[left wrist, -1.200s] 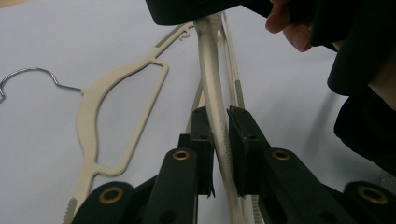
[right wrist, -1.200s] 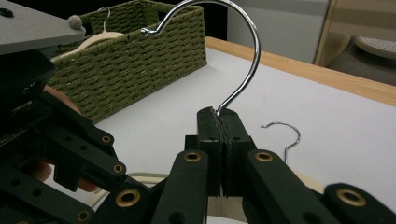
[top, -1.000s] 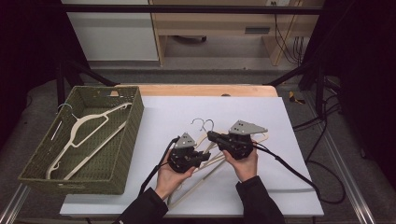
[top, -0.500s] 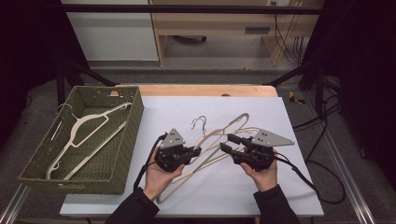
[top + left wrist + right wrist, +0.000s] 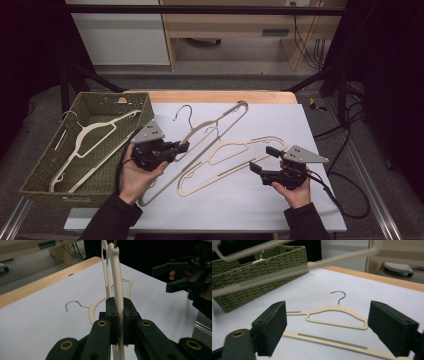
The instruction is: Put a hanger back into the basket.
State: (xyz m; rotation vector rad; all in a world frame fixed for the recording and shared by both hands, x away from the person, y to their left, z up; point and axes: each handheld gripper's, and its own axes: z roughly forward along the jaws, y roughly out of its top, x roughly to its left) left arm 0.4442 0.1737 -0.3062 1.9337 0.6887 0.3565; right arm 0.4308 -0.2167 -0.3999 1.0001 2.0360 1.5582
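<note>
Nearest to us, our right gripper (image 5: 264, 159) hangs low over the white table (image 5: 320, 120) with its jaws wide apart; they have just been opening, and nothing sits between them. Through them, in the right gripper view, we look at the flat hanger (image 5: 337, 312) lying on the table, its wire hook pointing away from us.

Our left gripper (image 5: 181, 147) is clamped tight on the lifted hanger (image 5: 220, 122): in the left gripper view the pale bar (image 5: 117, 290) runs upright between the pads (image 5: 112, 315), pinched with no gap. The hanger slants up off the table, its long arm reaching toward the far edge.

We judge the step in hand to be carrying this lifted hanger over to the woven basket (image 5: 45, 165) at our left, where another hanger (image 5: 92, 132) already lies. To do it well, we should keep the grip firm, raise the hanger enough that its low end clears both the flat hanger and the basket's rim, then turn it to lie along the basket's length before letting go. The trailing hook could snag the one beneath, so we lift cleanly first.
</note>
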